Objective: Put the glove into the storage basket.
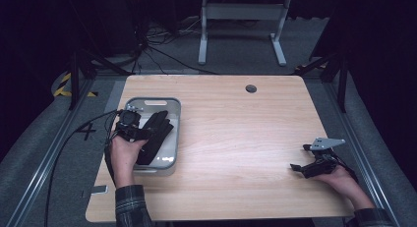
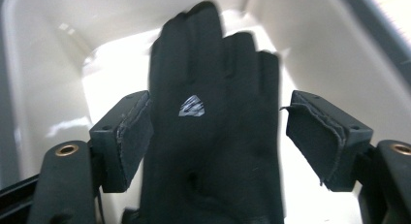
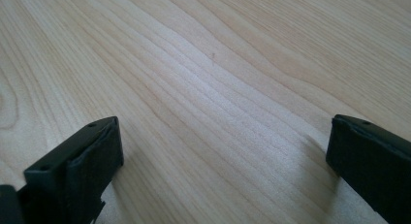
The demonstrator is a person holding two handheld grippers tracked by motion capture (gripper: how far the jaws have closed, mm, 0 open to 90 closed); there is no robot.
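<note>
Seen from above, a person's 2 forearms reach onto a pale wooden tabletop point(image 1: 231, 138), each hand holding a black gripper. Near the right edge, toward the near corner, the right gripper point(image 1: 301, 168) rests low over bare wood, well apart from everything else; its own view shows the jaws standing wide apart with only wood grain between them. Near the left edge, the left gripper point(image 1: 147, 133) reaches into a shallow grey tray point(image 1: 173, 120), where a black glove point(image 1: 158, 133) lies with its fingers pointing toward the far edge. The left gripper view shows the glove point(image 2: 213, 136) lying flat on the tray's glossy pale floor point(image 2: 116, 64), the jaws open on either side of its palm, the left pad about touching the fabric and the right pad just clear. That close view also reveals a small silver logo point(image 2: 193, 106) on the back of the glove, which the high view is too distant to show. The glove looks light, soft and limp, likely to droop and fold when lifted; pinching across the palm or cuff should hold best
</note>
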